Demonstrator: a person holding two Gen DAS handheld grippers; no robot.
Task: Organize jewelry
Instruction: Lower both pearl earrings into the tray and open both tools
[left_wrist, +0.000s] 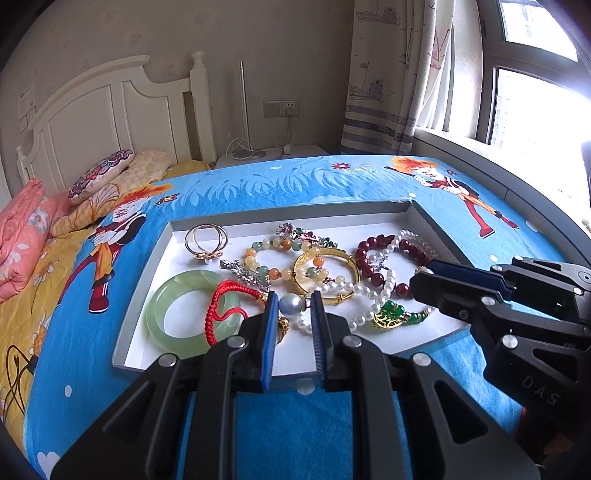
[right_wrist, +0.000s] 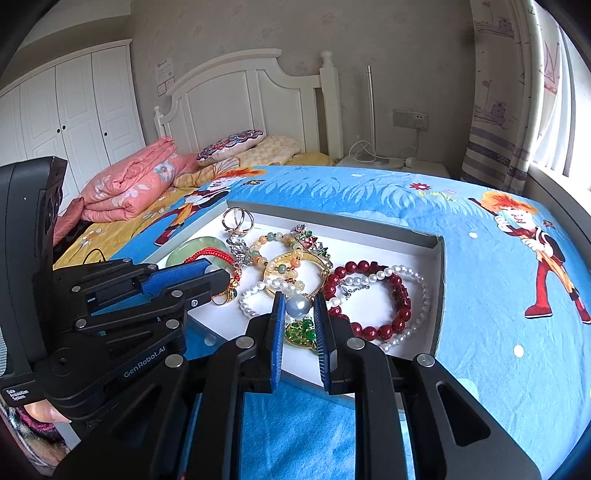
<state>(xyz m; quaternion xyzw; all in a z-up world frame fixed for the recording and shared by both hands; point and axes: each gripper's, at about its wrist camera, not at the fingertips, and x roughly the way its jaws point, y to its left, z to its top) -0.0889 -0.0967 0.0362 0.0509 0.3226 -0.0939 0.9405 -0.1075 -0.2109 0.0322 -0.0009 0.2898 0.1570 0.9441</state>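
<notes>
A shallow white tray (left_wrist: 288, 218) (right_wrist: 332, 220) lies on the blue cartoon bedspread, full of jewelry. It holds a jade bangle (left_wrist: 166, 314) (right_wrist: 192, 245), a red cord (left_wrist: 229, 291), a gold bangle (left_wrist: 343, 258), a dark red bead bracelet (left_wrist: 369, 254) (right_wrist: 384, 328), a pearl strand (left_wrist: 354, 288) (right_wrist: 417, 280), a large grey pearl (left_wrist: 291, 304) (right_wrist: 298, 305) and a green pendant (left_wrist: 391, 314) (right_wrist: 301, 332). My left gripper (left_wrist: 294, 299) (right_wrist: 221, 275) hovers over the red cord, shut and empty. My right gripper (right_wrist: 298, 299) (left_wrist: 415, 280) hovers over the red beads, shut and empty.
Gold rings (left_wrist: 205, 240) and a multicoloured bead bracelet (left_wrist: 275, 274) lie at the tray's back. A folded pink quilt (right_wrist: 125, 188) and pillows (left_wrist: 101, 173) sit by the white headboard. A windowsill (left_wrist: 461, 147) runs along the right. A person's fingertip (right_wrist: 44, 411) shows under the left gripper.
</notes>
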